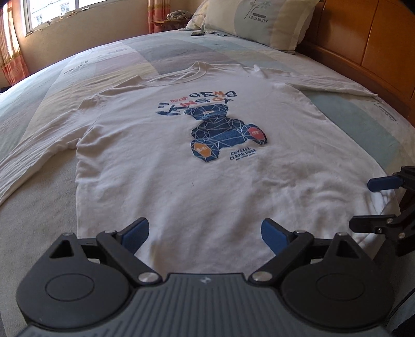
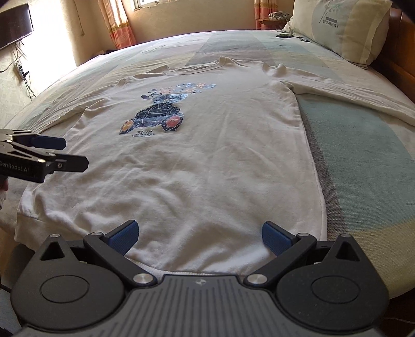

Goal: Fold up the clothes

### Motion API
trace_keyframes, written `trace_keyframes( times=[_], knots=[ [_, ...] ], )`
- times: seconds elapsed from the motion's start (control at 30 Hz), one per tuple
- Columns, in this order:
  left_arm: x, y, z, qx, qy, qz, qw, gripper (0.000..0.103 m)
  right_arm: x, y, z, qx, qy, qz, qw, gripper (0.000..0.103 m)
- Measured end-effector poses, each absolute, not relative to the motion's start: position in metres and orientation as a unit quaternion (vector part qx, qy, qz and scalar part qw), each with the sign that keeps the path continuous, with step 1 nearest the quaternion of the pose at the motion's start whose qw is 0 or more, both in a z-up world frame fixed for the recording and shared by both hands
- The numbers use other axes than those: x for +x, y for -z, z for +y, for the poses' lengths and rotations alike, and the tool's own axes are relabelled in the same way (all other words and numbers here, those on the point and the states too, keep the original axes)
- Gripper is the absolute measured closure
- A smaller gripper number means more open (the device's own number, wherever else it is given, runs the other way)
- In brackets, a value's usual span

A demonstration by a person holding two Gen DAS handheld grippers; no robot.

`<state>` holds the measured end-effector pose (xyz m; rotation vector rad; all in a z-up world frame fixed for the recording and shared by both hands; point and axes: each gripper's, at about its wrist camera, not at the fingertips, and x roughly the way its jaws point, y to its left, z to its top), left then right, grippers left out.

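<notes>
A white long-sleeved shirt (image 1: 181,181) (image 2: 207,168) lies flat and face up on the bed, with a blue bear print (image 1: 223,129) (image 2: 155,114) on its chest. The collar points away from me and both sleeves are spread out sideways. My left gripper (image 1: 206,234) is open over the hem, left of the middle, with only flat fabric between its blue pads. My right gripper (image 2: 199,236) is open over the hem towards the right corner, and it holds nothing. Each gripper also shows in the other's view: the right gripper (image 1: 373,203) and the left gripper (image 2: 70,153), both with fingers apart.
The bed (image 1: 350,124) (image 2: 363,155) has a pastel patchwork cover. A pillow (image 1: 267,20) (image 2: 345,26) leans on the wooden headboard (image 1: 376,46) at the far right, with a small dark object (image 1: 198,33) (image 2: 284,35) beside it. A wall-mounted screen (image 2: 13,26) hangs at left.
</notes>
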<state>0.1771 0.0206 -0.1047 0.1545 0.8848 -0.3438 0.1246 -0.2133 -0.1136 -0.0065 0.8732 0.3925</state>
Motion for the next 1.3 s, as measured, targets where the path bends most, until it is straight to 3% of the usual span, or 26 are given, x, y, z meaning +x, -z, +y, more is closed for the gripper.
trace_keyframes(
  times=[0.83, 0.97, 1.3],
  knots=[
    [0.131, 0.103, 0.058, 0.043, 0.120, 0.433, 0.893, 0.007, 0.119, 0.109, -0.205, -0.047, -0.196, 0.413, 0.888, 0.000],
    [0.132, 0.108, 0.057, 0.041, 0.113, 0.437, 0.891, 0.007, 0.120, 0.088, -0.194, -0.017, -0.268, 0.367, 0.890, 0.000],
    [0.125, 0.102, 0.065, 0.029, 0.128, 0.437, 0.890, 0.006, 0.134, 0.109, -0.207, 0.002, -0.249, 0.406, 0.879, 0.000]
  ],
)
